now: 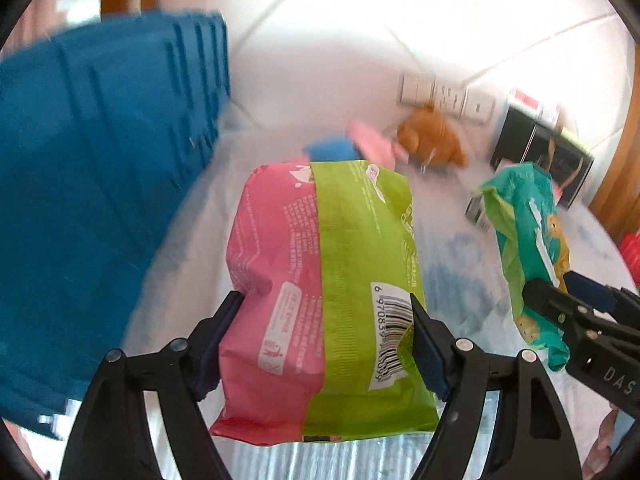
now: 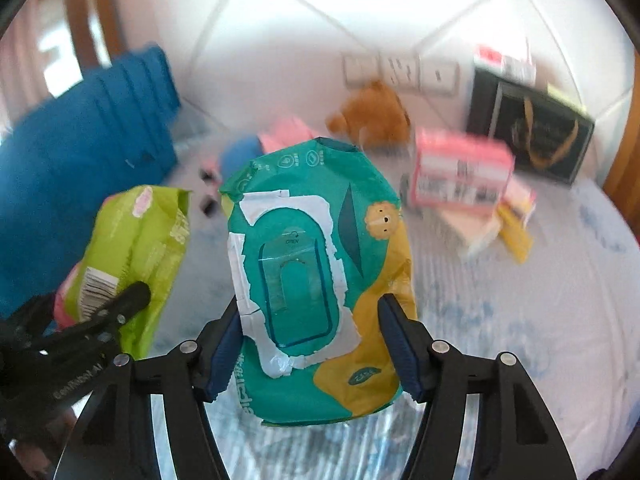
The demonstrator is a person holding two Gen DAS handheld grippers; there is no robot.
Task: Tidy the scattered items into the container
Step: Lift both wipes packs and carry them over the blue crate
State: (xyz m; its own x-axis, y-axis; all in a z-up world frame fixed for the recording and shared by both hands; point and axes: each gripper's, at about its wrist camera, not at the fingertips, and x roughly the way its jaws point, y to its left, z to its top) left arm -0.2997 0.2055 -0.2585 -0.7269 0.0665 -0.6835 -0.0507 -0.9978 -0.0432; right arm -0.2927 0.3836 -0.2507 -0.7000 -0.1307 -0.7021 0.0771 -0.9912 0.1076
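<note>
My left gripper (image 1: 326, 302) is shut on a pink and green wipes pack (image 1: 320, 280), with a pad pressed into each of its sides, and holds it off the bed. My right gripper (image 2: 310, 306) is shut on a teal and yellow wipes pack (image 2: 316, 272) with a lion print, also lifted. Each pack shows in the other view: the teal pack (image 1: 524, 240) at the right, the green pack (image 2: 136, 248) at the left. The blue container (image 1: 100, 168) stands at the left, and its blue wall (image 2: 80, 152) shows in the right wrist view too.
On the white bed sheet (image 2: 520, 320) lie a brown plush toy (image 2: 372, 114), a pink box (image 2: 460, 168), a yellow item (image 2: 516, 232), a blue and pink bundle (image 1: 348, 146) and a black box (image 2: 528, 132) at the back right. Wall sockets (image 2: 400, 72) sit behind.
</note>
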